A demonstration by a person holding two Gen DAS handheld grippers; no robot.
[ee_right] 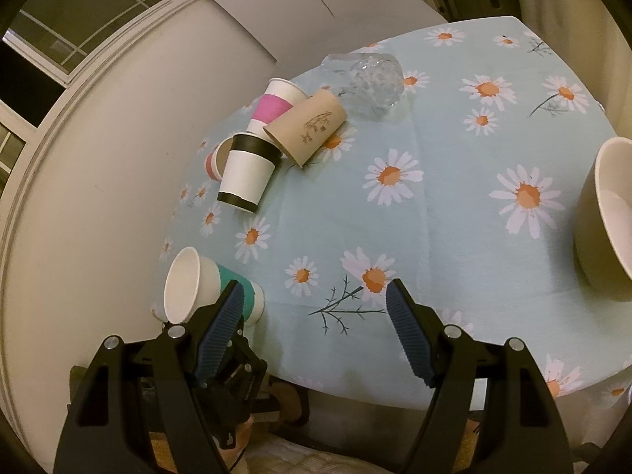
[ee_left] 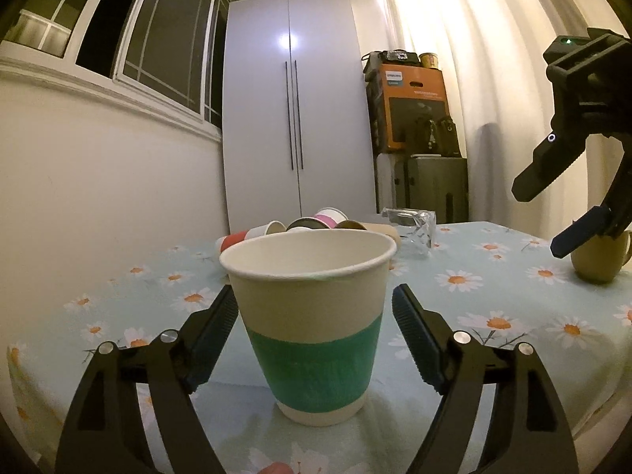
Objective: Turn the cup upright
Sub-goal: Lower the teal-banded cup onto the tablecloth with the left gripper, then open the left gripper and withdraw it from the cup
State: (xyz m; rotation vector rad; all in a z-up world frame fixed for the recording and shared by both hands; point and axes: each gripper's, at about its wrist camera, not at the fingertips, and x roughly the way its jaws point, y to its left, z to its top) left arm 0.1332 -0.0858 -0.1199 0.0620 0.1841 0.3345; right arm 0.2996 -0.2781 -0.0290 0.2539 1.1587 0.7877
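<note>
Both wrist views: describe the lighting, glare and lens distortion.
Left wrist view: warm yellowish indoor light, a bright glare spot on the glossy white wardrobe, dark night windows, and the green-banded white paper cup sharp up close. Right wrist view: dimmer and softer, with the daisy-print blue tablecloth bulging from fisheye curvature and black vignette corners.

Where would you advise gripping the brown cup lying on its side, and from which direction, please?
Grip the brown cup across the middle of its wall, coming from above. It lies on the tablecloth with its axis roughly level, so both flanks are exposed from the top. I would approach with the right gripper, which is open and empty, minding the black-banded cup touching its mouth end.
</note>
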